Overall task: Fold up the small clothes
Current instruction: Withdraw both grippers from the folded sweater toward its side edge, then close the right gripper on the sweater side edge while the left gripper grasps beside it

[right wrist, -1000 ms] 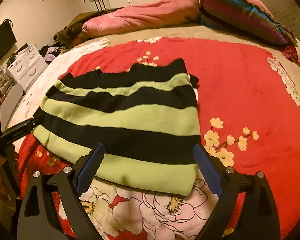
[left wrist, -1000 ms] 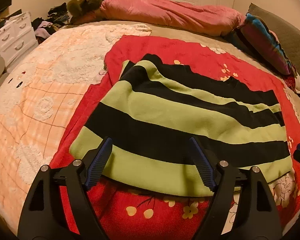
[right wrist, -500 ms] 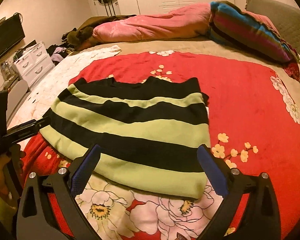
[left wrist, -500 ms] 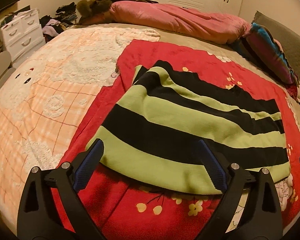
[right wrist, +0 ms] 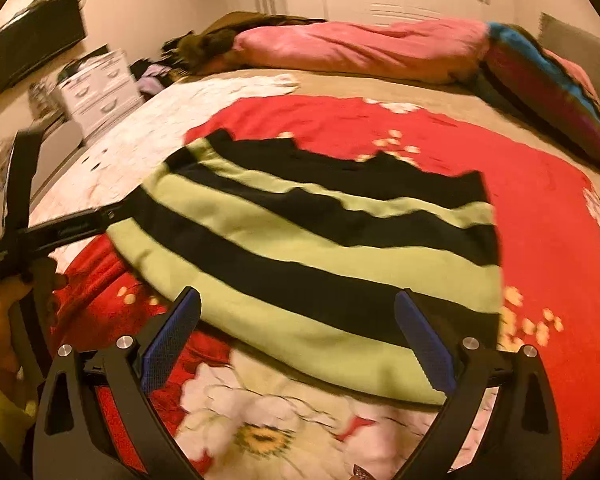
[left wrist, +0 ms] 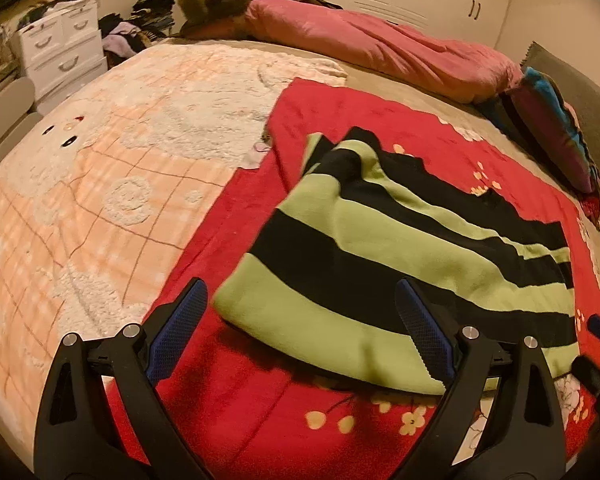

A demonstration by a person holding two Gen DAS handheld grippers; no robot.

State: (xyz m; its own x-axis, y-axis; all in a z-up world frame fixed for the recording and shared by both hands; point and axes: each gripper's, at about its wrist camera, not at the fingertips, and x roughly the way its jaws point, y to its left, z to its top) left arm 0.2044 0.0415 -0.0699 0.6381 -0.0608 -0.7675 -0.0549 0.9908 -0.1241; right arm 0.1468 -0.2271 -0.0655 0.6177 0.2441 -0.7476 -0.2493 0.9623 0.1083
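A green and black striped garment [left wrist: 400, 248] lies folded flat on a red floral blanket [left wrist: 260, 380] on the bed; it also shows in the right wrist view [right wrist: 320, 248]. My left gripper [left wrist: 300, 324] is open and empty, hovering just above and in front of the garment's near left corner. My right gripper [right wrist: 298, 332] is open and empty, held over the garment's near edge. The left gripper's body [right wrist: 32, 236] shows at the left of the right wrist view, beside the garment's left edge.
A peach and white fleece blanket [left wrist: 100, 184] covers the bed's left side. A pink duvet [left wrist: 380, 52] and a striped pillow [left wrist: 552, 136] lie at the head. White drawers [left wrist: 60, 48] stand off the bed at left.
Both grippers have pulled back and lifted from the garment. The left view has swung left, so the garment now sits further right. Both stay open.
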